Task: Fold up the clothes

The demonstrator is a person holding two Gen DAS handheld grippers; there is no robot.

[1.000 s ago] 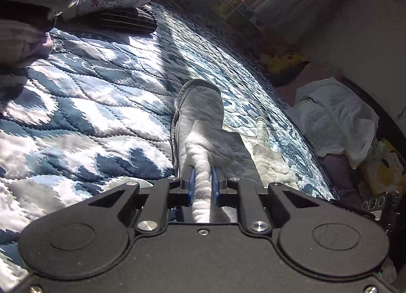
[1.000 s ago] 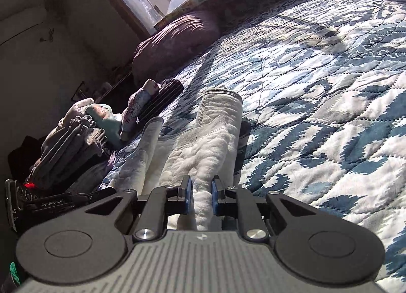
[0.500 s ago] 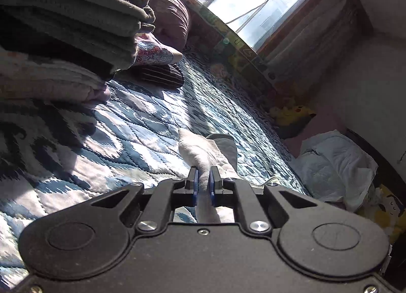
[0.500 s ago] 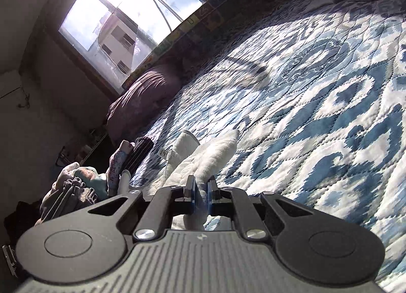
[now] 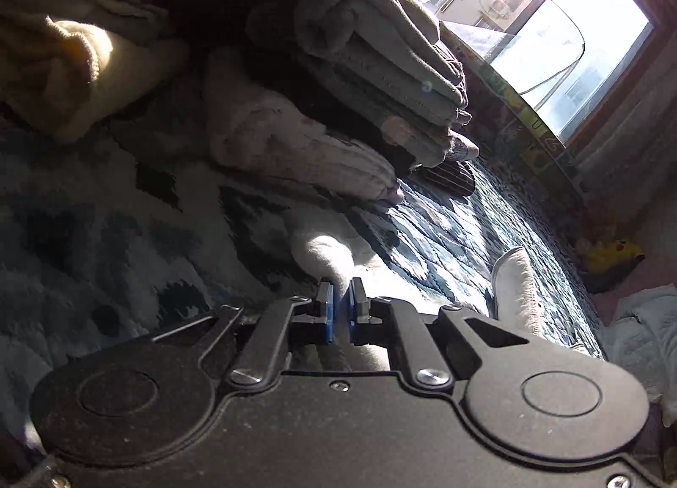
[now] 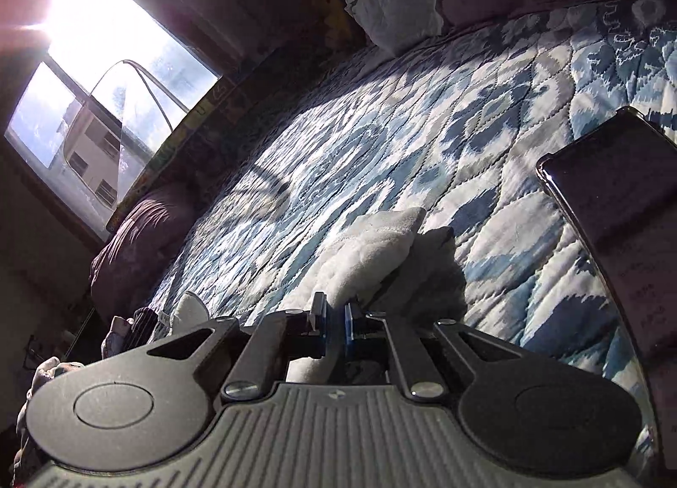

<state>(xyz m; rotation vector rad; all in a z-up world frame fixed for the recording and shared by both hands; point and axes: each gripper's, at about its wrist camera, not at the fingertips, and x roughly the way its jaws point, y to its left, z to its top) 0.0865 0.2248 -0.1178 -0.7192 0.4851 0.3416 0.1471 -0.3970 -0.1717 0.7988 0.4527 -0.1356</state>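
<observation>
Both grippers are pinching the same white garment [image 5: 323, 253], which is lying low across the blue quilt [image 6: 423, 141]. The left gripper [image 5: 340, 304] is nearly closed, its blue pads clamping a bunched fold of cloth, with another white end [image 5: 514, 281] resting on the quilt off to the side. The right gripper [image 6: 335, 316] is likewise nearly closed on a thick, doubled edge of the garment [image 6: 372, 242], which is casting a dark shadow beside it. A stack [image 5: 372, 61] of folded clothes is sitting just beyond the left gripper, and a phone [image 6: 613, 200] is lying on the quilt near the right one. This looks like the middle of a fold, with both held ends being carried over. To do it well, the two grippers should be travelling at the same height and pace so the cloth is staying taut between them and no crease is forming crookedly. The held edge should be landing square on the edge below before either grip is loosening. The left side needs care to avoid brushing the stack, and the right to keep the cloth from draping over the phone.
</observation>
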